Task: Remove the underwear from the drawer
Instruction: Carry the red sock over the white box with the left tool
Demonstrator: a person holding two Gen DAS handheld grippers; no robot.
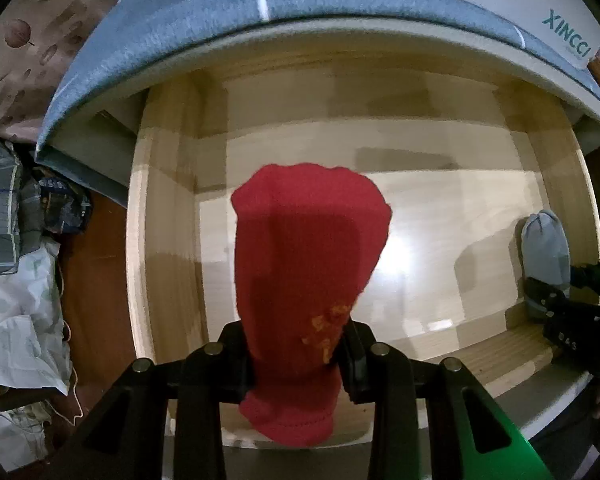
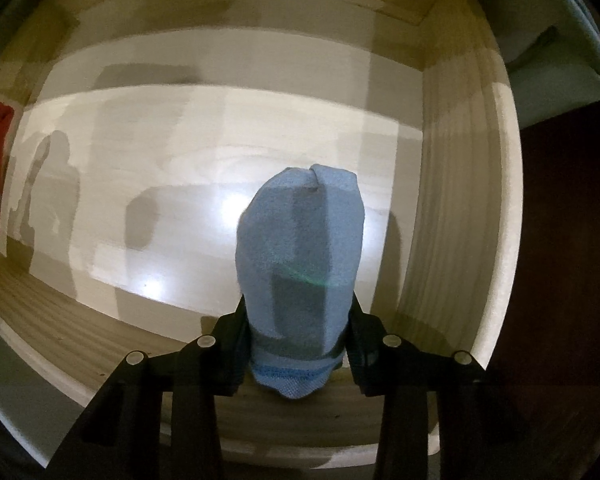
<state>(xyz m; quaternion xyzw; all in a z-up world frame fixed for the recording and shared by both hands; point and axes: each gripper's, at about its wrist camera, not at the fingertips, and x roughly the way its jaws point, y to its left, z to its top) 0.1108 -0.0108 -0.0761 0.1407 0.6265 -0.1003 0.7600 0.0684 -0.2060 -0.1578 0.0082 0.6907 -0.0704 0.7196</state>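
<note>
The left gripper (image 1: 296,360) is clamped on a red roll (image 1: 308,248) of underwear, and the right gripper (image 2: 298,336) is pinched on a blue roll (image 2: 300,248). Both rolls hang over the bare wooden drawer (image 1: 172,200). They look light, soft and limp, likely to unroll; a grip across the rolled middle seems safest.

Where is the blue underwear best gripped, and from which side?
Grip the banded hem end of the blue underwear, coming straight down from above. It is a narrow folded bundle, so the right gripper can pinch across its width there, as now.
</note>
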